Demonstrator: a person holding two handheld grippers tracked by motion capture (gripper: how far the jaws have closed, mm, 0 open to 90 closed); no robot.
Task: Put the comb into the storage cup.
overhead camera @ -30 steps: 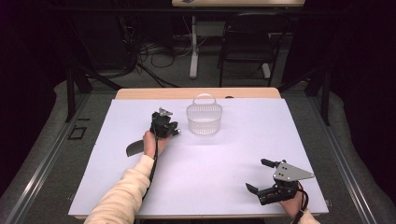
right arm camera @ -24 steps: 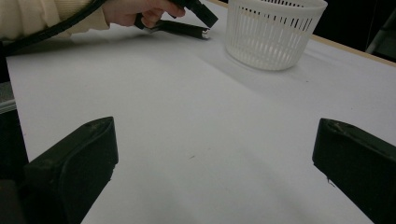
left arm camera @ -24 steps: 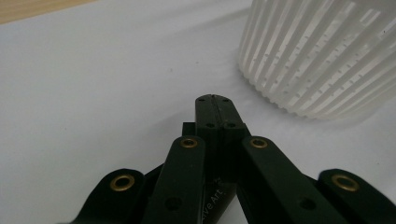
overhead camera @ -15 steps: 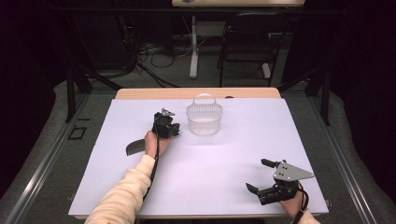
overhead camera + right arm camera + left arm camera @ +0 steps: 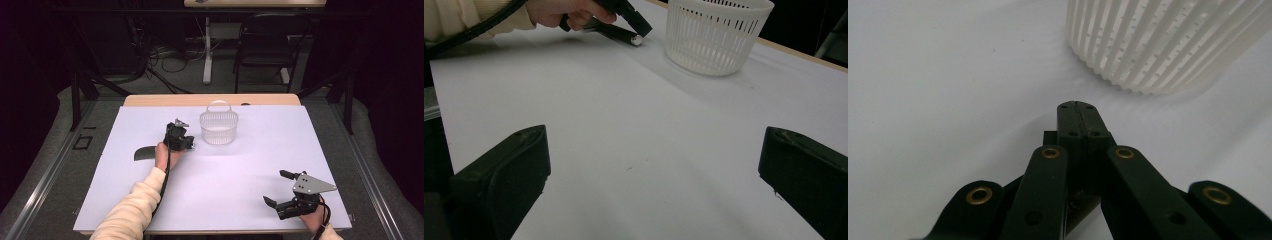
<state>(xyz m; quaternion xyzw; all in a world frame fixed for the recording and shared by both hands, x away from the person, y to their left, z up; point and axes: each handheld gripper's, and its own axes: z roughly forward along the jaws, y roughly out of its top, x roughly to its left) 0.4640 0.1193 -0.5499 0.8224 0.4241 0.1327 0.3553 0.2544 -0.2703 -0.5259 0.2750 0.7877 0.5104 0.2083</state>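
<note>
The white slotted basket (image 5: 218,128) stands upright on the white worktop (image 5: 220,185), toward its far edge and about midway across, its thin handle arched over the top. All places below are given from that basket.

The left hand-held gripper (image 5: 186,142) sits just beside the basket, on its left and slightly nearer the person, with its tip aimed at the foot of the basket wall. In the left gripper view its two black jaws are pressed flat together with nothing between them, and the ribbed wall of the basket (image 5: 1168,42) rises a short way beyond their tip — near, not touching. The hand holding it rests on the worktop, a cream sleeve trailing back toward the person.

The right hand-held gripper (image 5: 275,189) is well apart from the basket, toward the near right corner of the worktop. Its jaws stand wide apart and hold nothing — bare white surface lies between them in the right gripper view, with the basket (image 5: 716,35) far off beyond.
</note>
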